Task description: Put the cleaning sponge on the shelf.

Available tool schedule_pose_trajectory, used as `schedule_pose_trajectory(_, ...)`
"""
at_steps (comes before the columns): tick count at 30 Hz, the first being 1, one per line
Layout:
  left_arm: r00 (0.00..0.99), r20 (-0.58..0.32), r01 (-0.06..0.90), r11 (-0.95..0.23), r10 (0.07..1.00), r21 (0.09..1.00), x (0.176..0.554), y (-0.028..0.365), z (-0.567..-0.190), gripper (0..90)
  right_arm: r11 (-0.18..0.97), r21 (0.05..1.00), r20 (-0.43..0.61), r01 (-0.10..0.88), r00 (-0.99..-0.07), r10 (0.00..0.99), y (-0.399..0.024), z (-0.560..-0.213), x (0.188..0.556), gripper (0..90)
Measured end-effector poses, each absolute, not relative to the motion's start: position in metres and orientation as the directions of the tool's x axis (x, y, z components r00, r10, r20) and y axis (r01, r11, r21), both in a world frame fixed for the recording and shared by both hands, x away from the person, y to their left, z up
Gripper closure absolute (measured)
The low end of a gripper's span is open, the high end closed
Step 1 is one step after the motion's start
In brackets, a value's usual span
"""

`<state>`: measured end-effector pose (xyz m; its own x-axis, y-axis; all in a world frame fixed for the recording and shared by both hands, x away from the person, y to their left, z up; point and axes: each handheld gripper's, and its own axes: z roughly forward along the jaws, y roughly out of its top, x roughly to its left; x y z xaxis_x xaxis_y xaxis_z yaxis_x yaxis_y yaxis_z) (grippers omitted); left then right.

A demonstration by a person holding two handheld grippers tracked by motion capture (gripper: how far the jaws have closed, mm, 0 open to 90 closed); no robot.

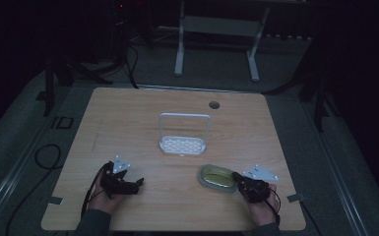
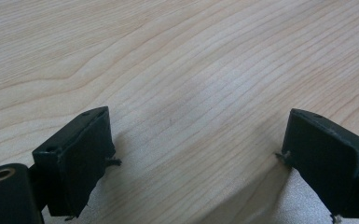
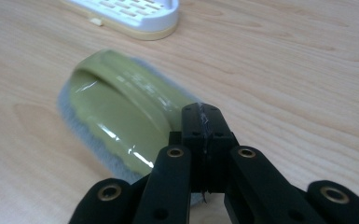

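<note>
High view, dim: the olive dish (image 1: 217, 178) lies on the counter (image 1: 128, 118) at five o'clock of the white rack (image 1: 184, 135).

Left gripper (image 2: 193, 154) view: fingers released, counter between.

Right gripper (image 3: 202, 122) view: fingers clenched at the dish's (image 3: 116, 107) rim, contact unclear. The rack (image 3: 135, 11) is cut off at twelve o'clock. No writing is readable.

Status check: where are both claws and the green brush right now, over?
Left claw open, nothing between, low over bare table. Right claw shut, tips at the near end of the green brush; grip unclear. White rack beyond, apart from it.
</note>
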<state>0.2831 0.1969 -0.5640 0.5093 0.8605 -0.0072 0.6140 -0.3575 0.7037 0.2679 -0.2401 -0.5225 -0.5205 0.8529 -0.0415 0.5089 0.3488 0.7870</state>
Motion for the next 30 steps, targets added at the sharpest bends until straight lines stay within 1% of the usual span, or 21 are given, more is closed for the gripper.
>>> schedule_pose_trajectory(6, 0.509, -0.008, 0.614, -0.357, 0.861, 0.704, 0.283, 0.197, -0.564, 8.7, 0.380, 0.781, -0.049, 0.497, -0.557, 0.829, -0.235, -0.522, 0.258, 88.4)
schedule_pose_trajectory(9, 0.509, -0.008, 0.614, -0.357, 0.861, 0.704, 0.283, 0.197, -0.564, 8.7, 0.396, 0.775, -0.053, 0.493, -0.573, 0.818, -0.233, -0.519, 0.255, 85.7)
schedule_pose_trajectory(14, 0.509, -0.007, 0.614, -0.357, 0.861, 0.704, 0.283, 0.197, -0.564, 8.7, 0.432, 0.763, -0.074, 0.481, -0.598, 0.798, -0.231, -0.510, 0.255, 74.9)
schedule_pose_trajectory(25, 0.509, -0.008, 0.614, -0.357, 0.861, 0.704, 0.283, 0.197, -0.564, 8.7, 0.498, 0.718, -0.087, 0.486, -0.648, 0.757, -0.226, -0.495, 0.265, 56.2)
schedule_pose_trajectory(30, 0.509, -0.007, 0.614, -0.357, 0.861, 0.704, 0.283, 0.197, -0.564, 8.7, 0.519, 0.703, -0.085, 0.486, -0.667, 0.740, -0.224, -0.488, 0.270, 54.4)
